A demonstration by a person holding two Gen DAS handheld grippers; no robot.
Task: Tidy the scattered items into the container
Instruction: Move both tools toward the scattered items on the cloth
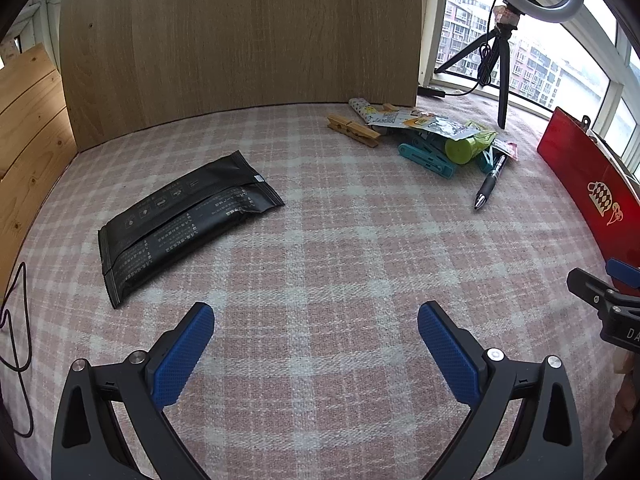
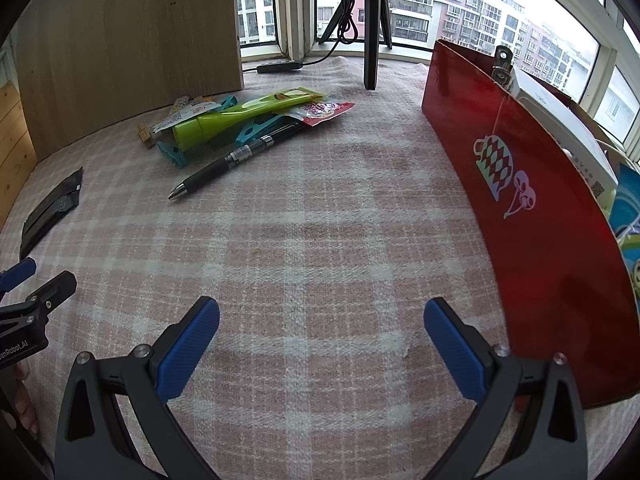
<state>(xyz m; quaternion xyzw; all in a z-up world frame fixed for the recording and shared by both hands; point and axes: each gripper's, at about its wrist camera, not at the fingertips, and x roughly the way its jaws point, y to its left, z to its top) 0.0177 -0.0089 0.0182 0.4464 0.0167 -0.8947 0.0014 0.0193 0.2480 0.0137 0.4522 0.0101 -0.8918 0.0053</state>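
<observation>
1. Your left claw (image 1: pixel 316 320) hangs with its blue-padded fingers (image 1: pixel 184 354) spread wide, holding nothing, above the pink-and-white checked cloth on the table (image 1: pixel 320 240).
2. Your right claw (image 2: pixel 322 318) is likewise spread wide and empty, just beside the glossy red container wall (image 2: pixel 540 220) on its right.
3. The flat black plastic packet with white print (image 1: pixel 180 224) lies alone on the cloth, ahead and left of your left claw.
4. Near the upright light wooden board (image 1: pixel 240 40) sits a heap: a lime-green squeeze tube (image 2: pixel 224 118), teal plastic clips (image 1: pixel 426 156), wooden clothespins (image 1: pixel 354 130) and printed foil sachets (image 1: pixel 416 122), overlapping one another.
5. The black ballpoint pen with a silver tip (image 2: pixel 228 162) lies at the heap's near edge, tip pointing toward you.
6. A black tripod (image 2: pixel 372 20) stands behind the heap by the window.
</observation>
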